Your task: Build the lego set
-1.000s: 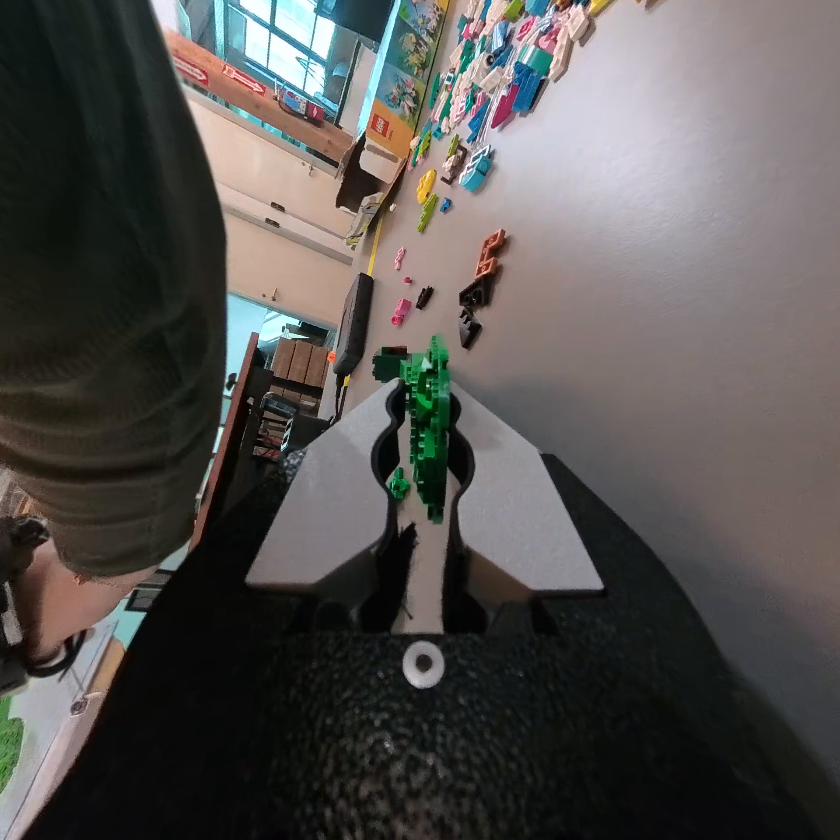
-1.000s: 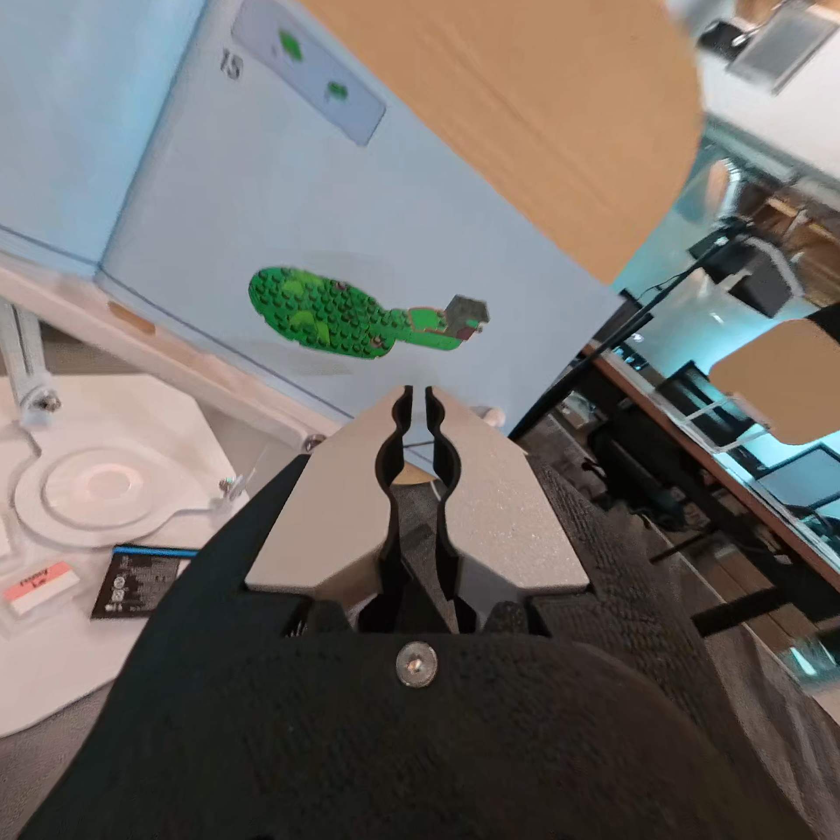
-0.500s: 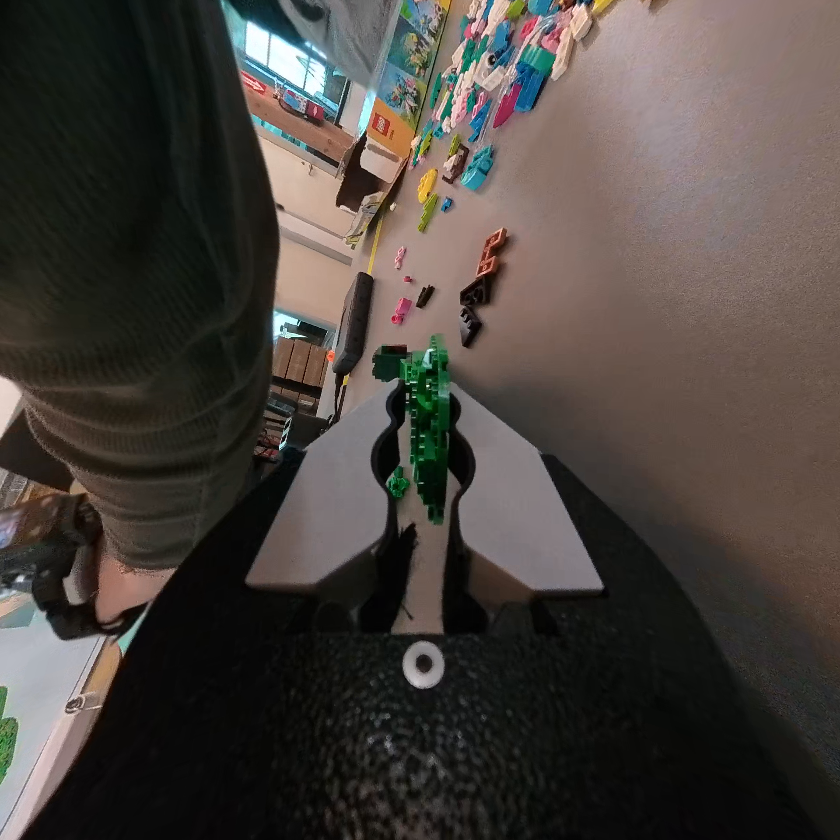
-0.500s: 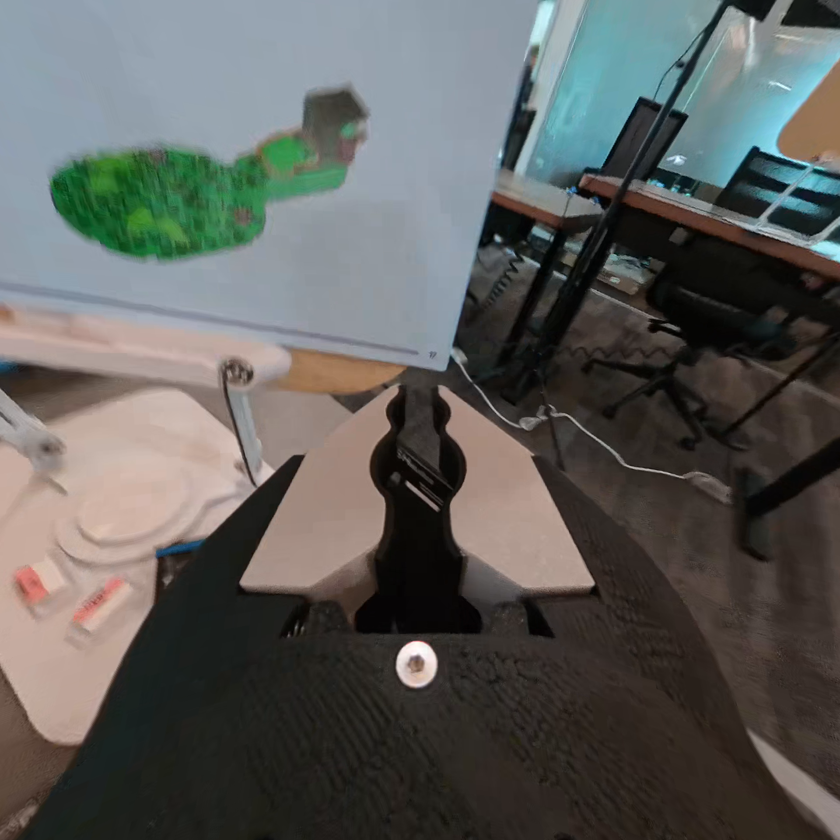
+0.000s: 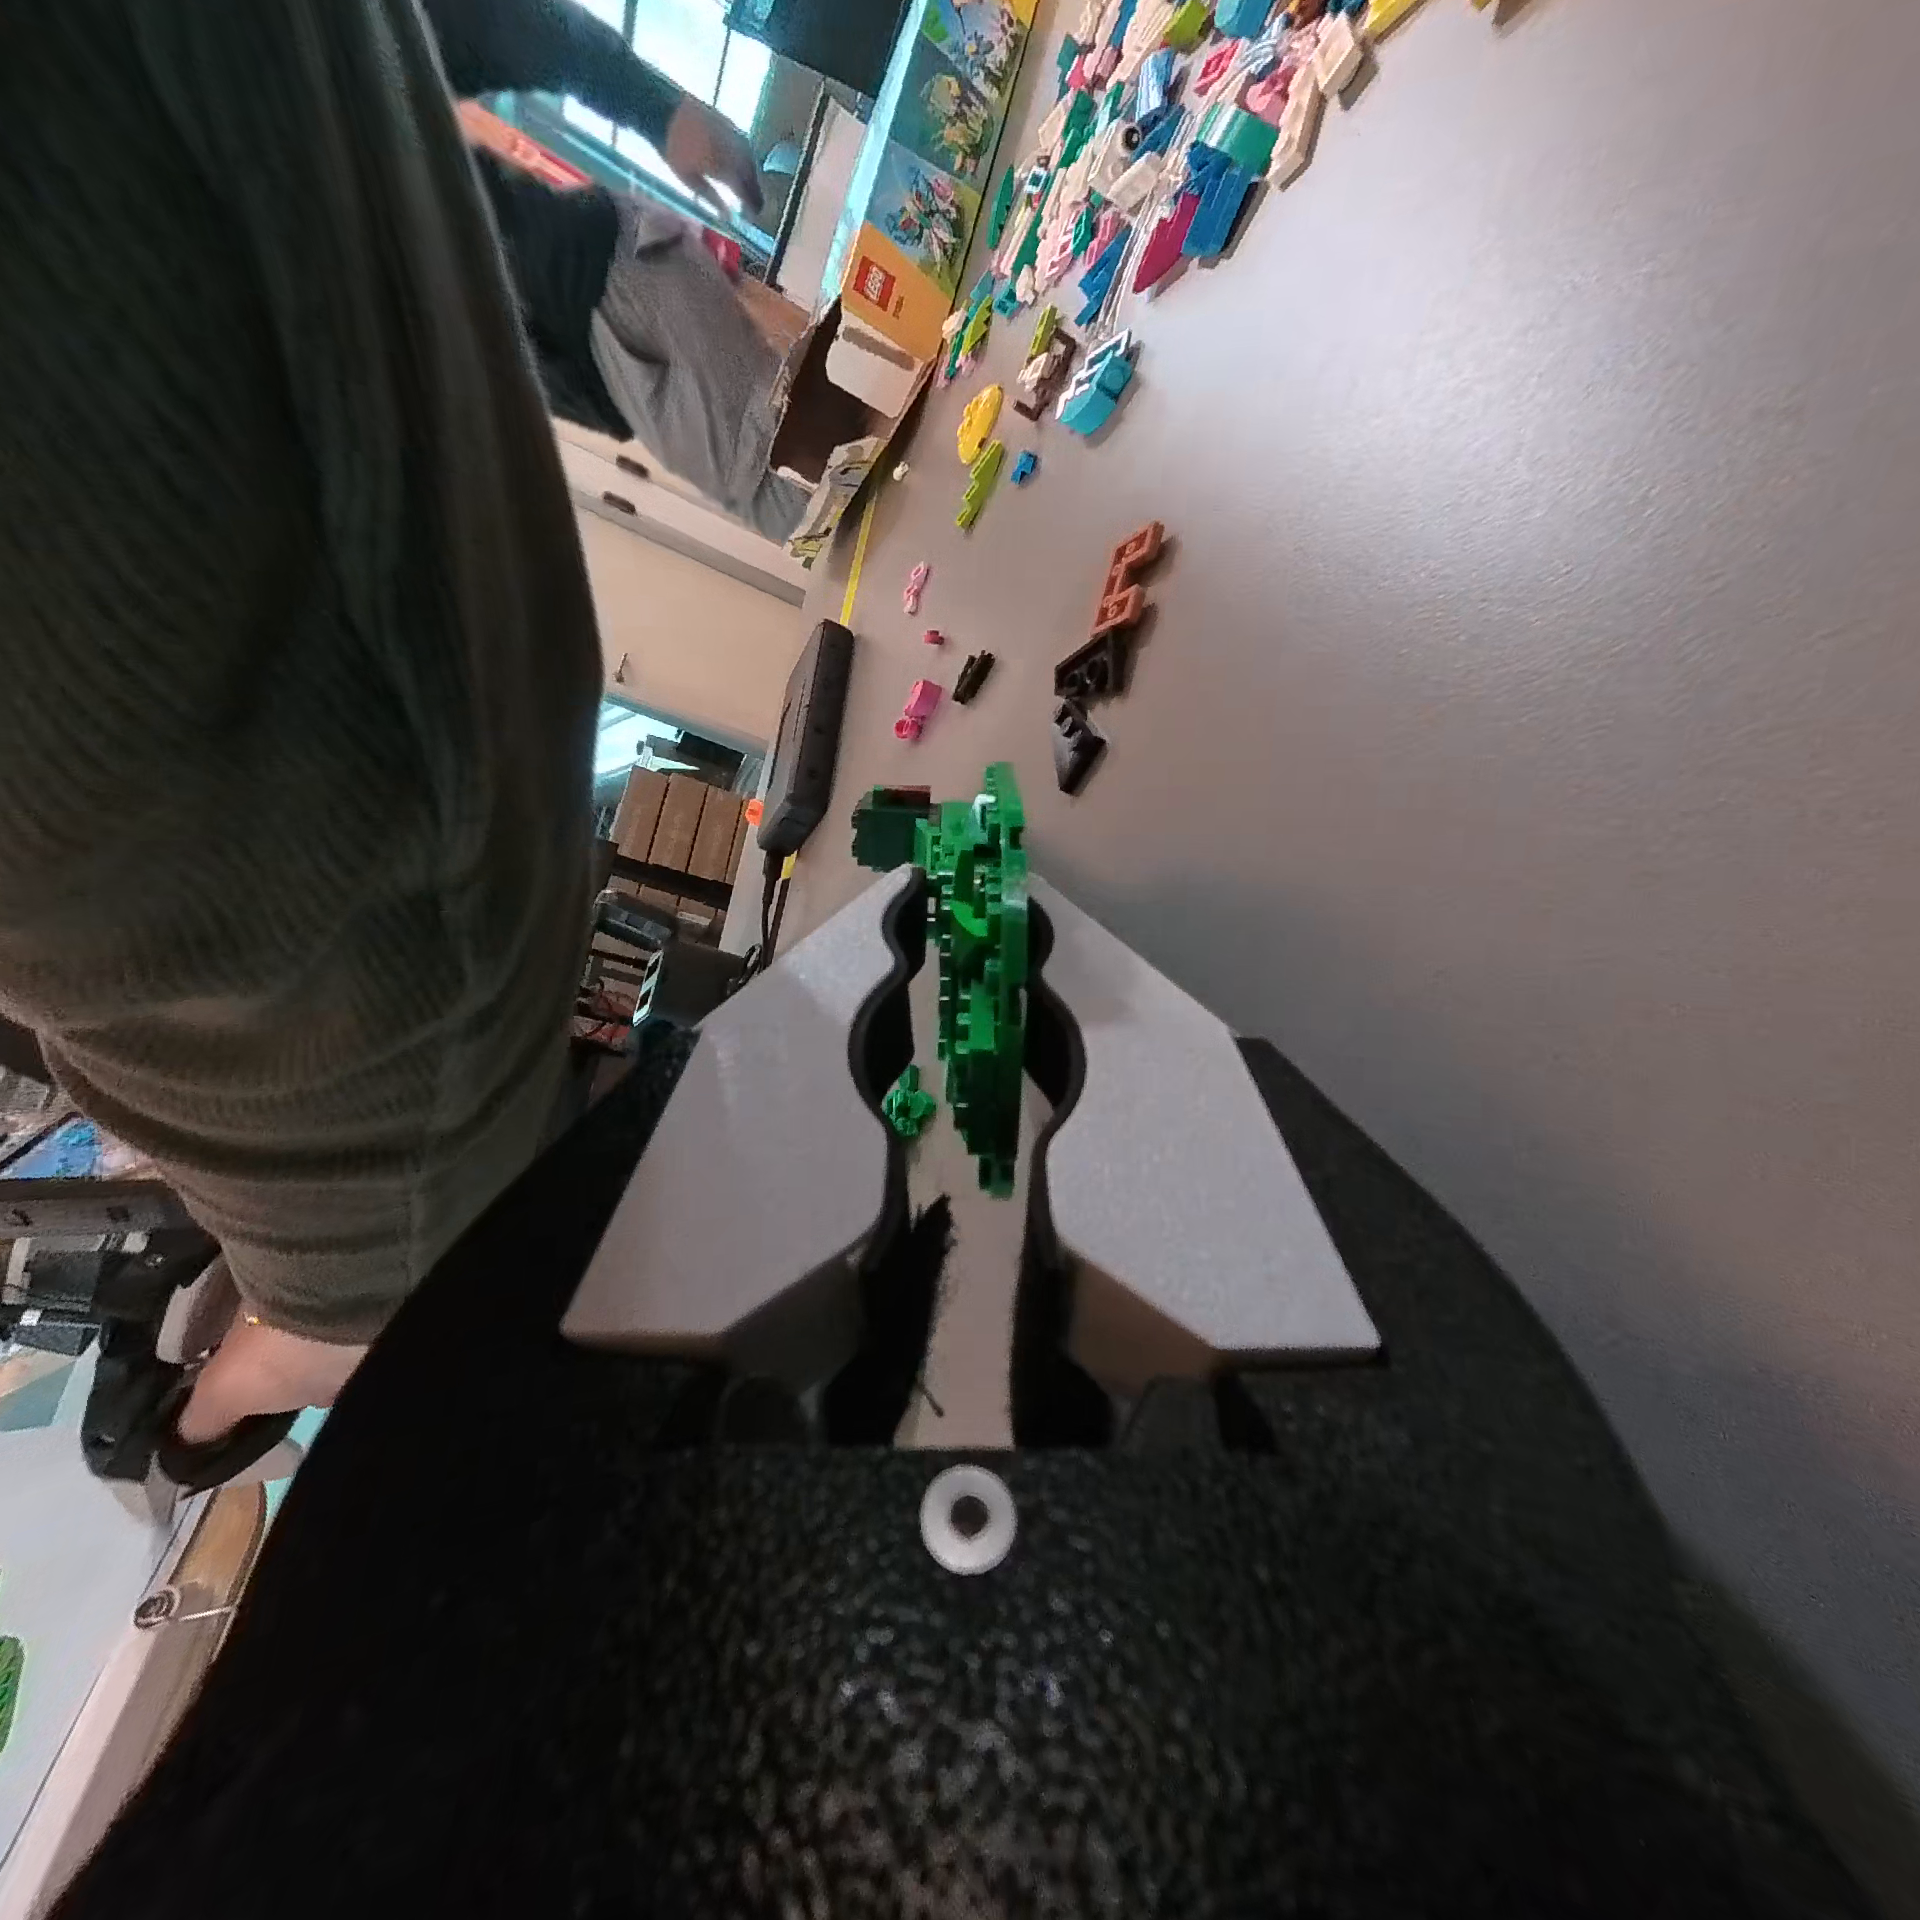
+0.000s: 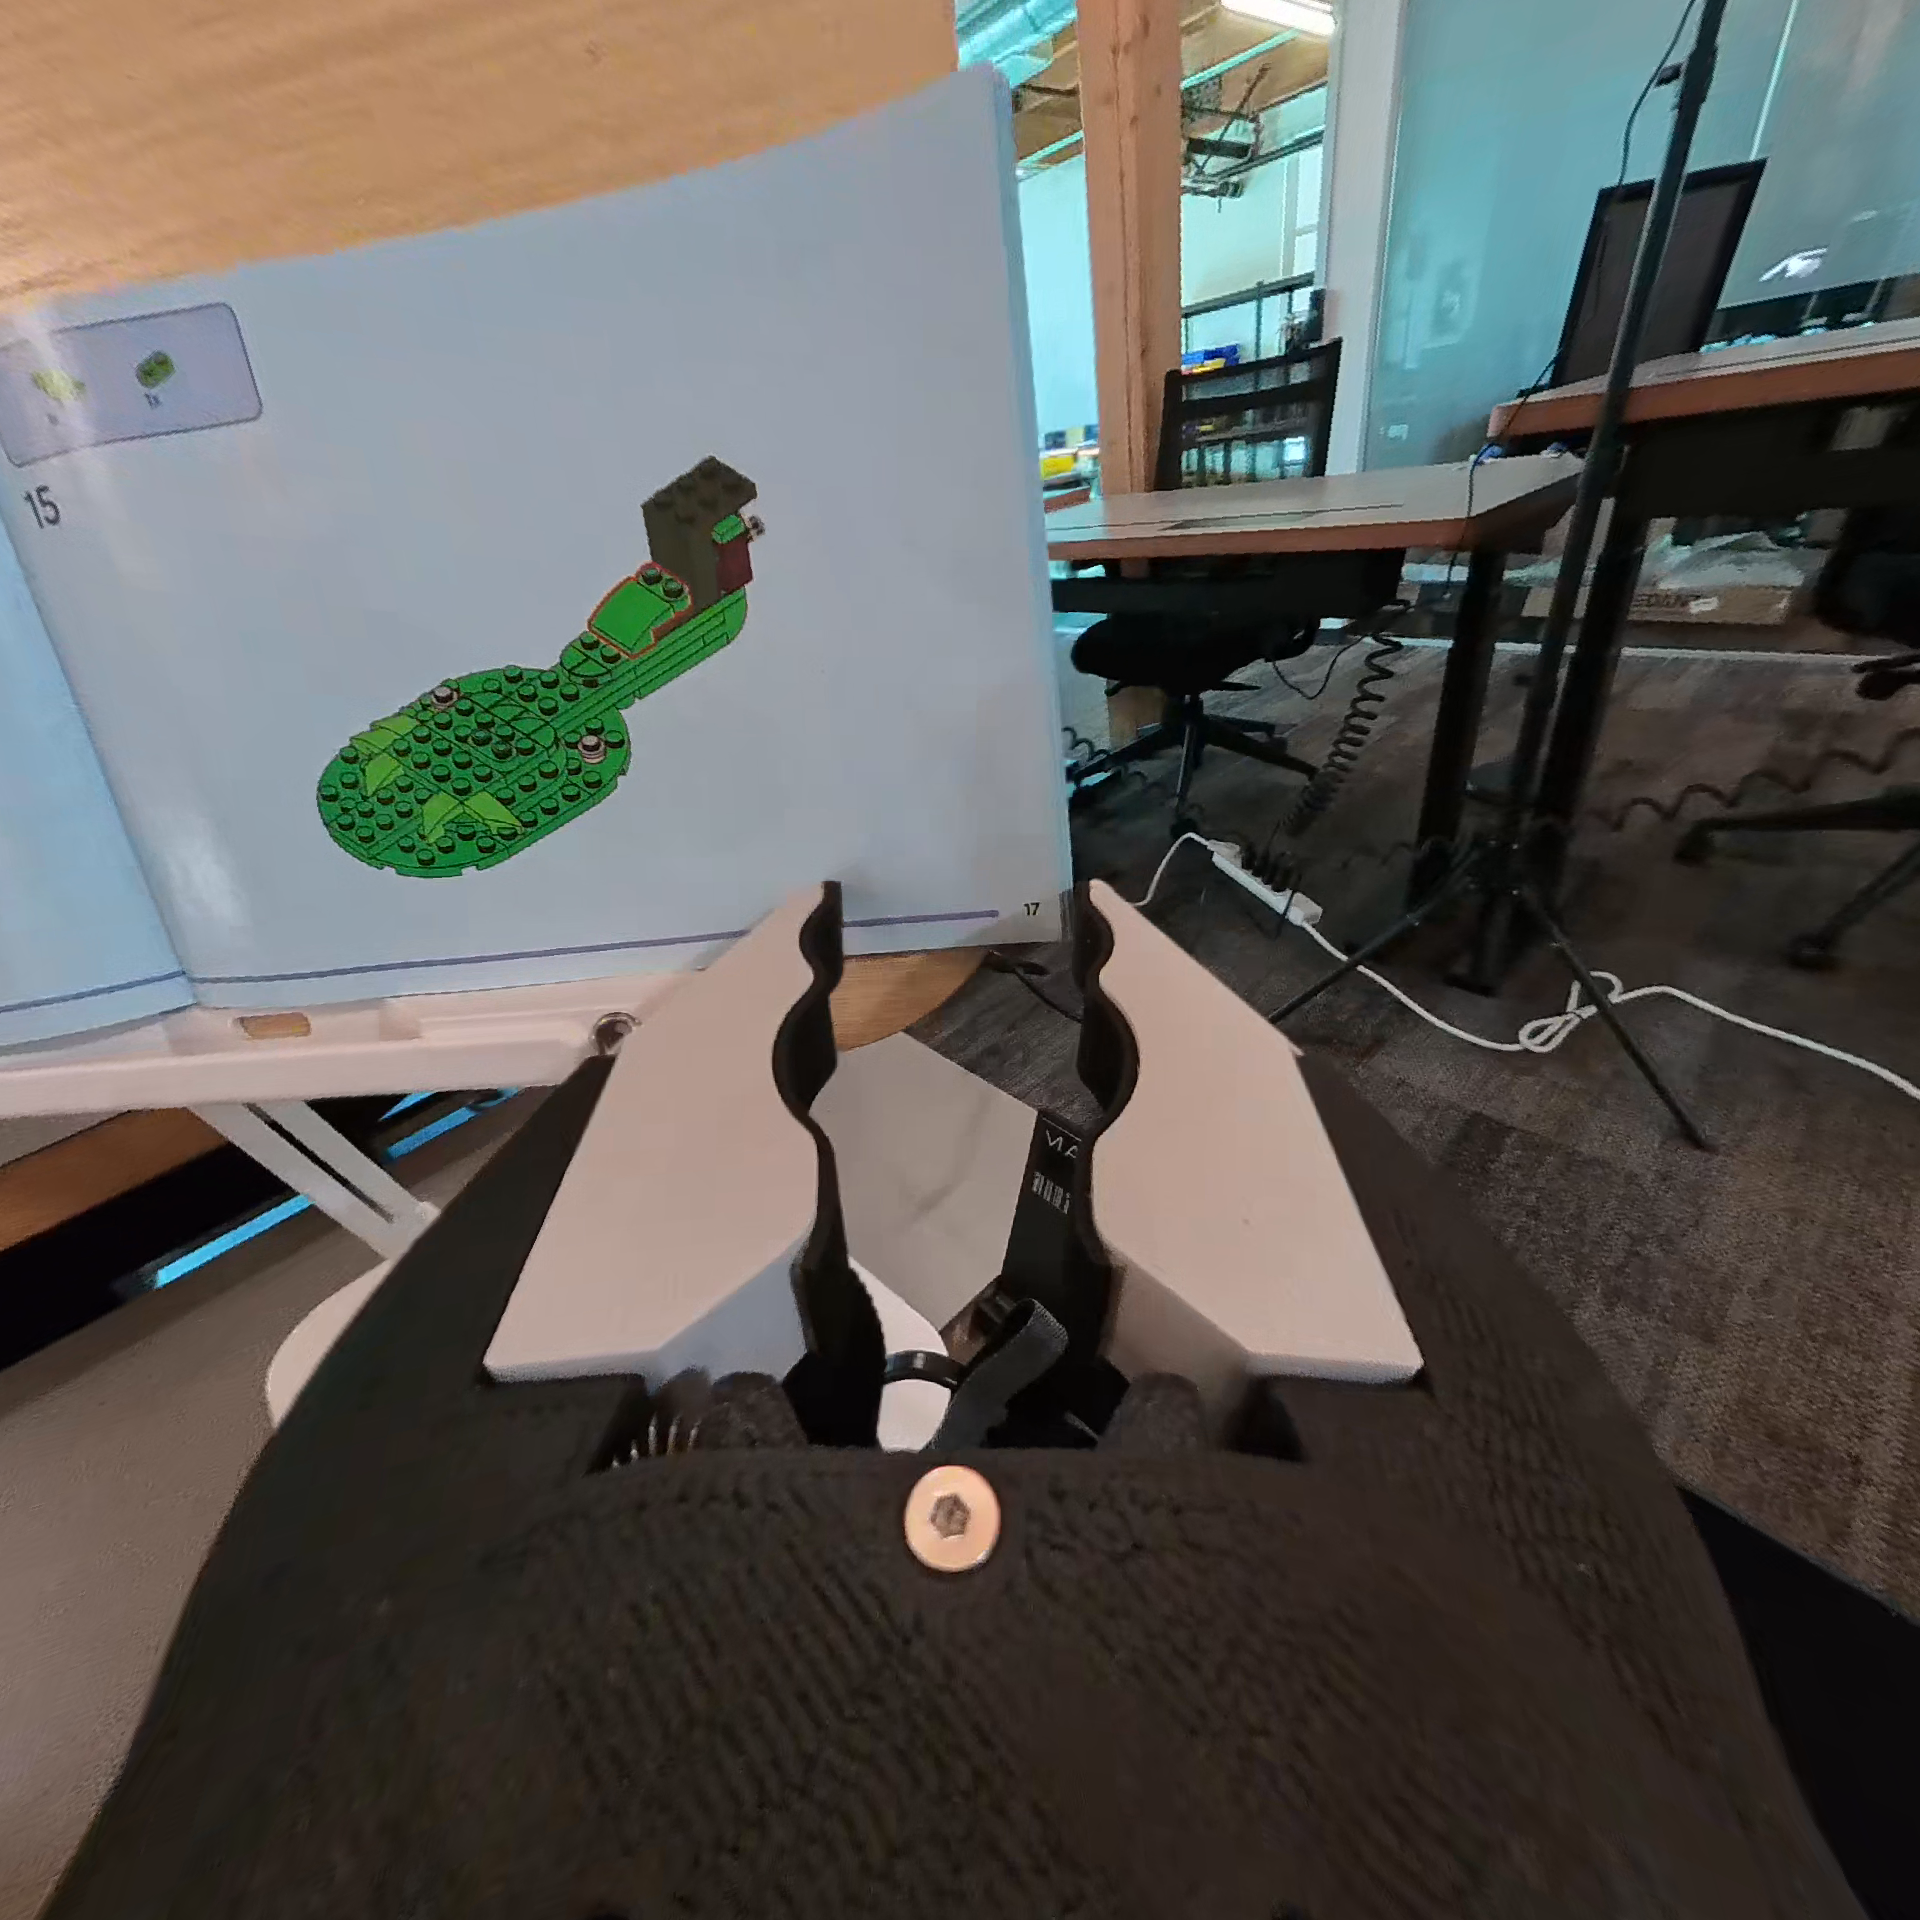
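Note:
My left gripper [image 5: 971,894] is shut on a flat green lego build [image 5: 982,987], held on edge above the grey table [image 5: 1507,727]; a dark green block [image 5: 883,821] sticks out at its far end. The left wrist view is rolled sideways. Loose bricks lie beyond: black ones [image 5: 1081,717], brown ones [image 5: 1127,577], pink ones [image 5: 920,707] and a colourful pile [image 5: 1143,156]. My right gripper [image 6: 956,894] is open and empty, its tips at the lower right corner of the open instruction booklet [image 6: 582,540], which stands on a white stand [image 6: 312,1049].
A person's olive sleeve [image 5: 260,623] fills the left of the left wrist view. A lego box [image 5: 914,208] and a black power strip [image 5: 810,748] sit at the table's edge. Behind the booklet are desks [image 6: 1351,520], chairs, a tripod [image 6: 1579,727] and cables on carpet. My right fingertips sit around 45 cm from my left ones.
My right gripper has opened from nearly shut and swung so the booklet now stands upright ahead and left. My left gripper holds the green build still. The sleeve has shifted across the left wrist view.

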`<state>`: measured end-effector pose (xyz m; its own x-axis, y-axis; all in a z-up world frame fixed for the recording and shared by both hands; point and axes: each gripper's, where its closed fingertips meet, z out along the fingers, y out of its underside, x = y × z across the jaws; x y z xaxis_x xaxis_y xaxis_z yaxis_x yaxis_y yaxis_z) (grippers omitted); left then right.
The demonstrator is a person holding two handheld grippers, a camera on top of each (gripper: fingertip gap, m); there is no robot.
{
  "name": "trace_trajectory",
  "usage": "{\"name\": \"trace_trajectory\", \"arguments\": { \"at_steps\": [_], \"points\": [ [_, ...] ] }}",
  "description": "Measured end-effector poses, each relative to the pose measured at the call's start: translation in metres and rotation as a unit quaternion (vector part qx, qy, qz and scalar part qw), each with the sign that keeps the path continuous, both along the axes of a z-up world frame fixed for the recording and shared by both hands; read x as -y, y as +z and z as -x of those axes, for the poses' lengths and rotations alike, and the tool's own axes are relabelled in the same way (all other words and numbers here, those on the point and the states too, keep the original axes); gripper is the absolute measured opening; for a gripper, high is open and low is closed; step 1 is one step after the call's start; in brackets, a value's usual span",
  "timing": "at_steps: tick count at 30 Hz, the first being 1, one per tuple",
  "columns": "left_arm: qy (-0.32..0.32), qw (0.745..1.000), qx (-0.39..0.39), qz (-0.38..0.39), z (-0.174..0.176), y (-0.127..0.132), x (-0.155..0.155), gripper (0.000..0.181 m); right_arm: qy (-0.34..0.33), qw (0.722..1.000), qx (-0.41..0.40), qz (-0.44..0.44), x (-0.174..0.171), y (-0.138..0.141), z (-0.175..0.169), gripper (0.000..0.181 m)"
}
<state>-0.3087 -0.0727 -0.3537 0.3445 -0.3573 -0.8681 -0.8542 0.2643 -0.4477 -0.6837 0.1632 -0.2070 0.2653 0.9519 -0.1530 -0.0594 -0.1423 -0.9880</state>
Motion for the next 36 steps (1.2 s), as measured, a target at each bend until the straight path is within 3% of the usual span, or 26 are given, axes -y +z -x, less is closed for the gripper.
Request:
{"name": "trace_trajectory", "arguments": {
  "at_steps": [8,15,22,36],
  "points": [
    [0.000,1.000,-0.001,0.000,0.000,0.000,0.000,0.013,-0.057,0.996,0.022,-0.058,-0.004,0.000,-0.009,0.017],
    [0.011,1.000,0.003,0.002,0.003,0.001,-0.002,0.013,-0.097,0.990,0.045,-0.096,-0.009,0.001,-0.014,0.008],
    [0.010,1.000,0.003,0.002,0.003,0.000,-0.002,0.013,-0.040,0.997,0.022,-0.058,0.004,0.001,-0.001,0.040],
    [0.010,1.000,0.004,0.003,0.003,0.000,-0.002,0.013,-0.057,0.996,0.034,-0.066,0.002,0.000,-0.003,0.036]
  ]
}}
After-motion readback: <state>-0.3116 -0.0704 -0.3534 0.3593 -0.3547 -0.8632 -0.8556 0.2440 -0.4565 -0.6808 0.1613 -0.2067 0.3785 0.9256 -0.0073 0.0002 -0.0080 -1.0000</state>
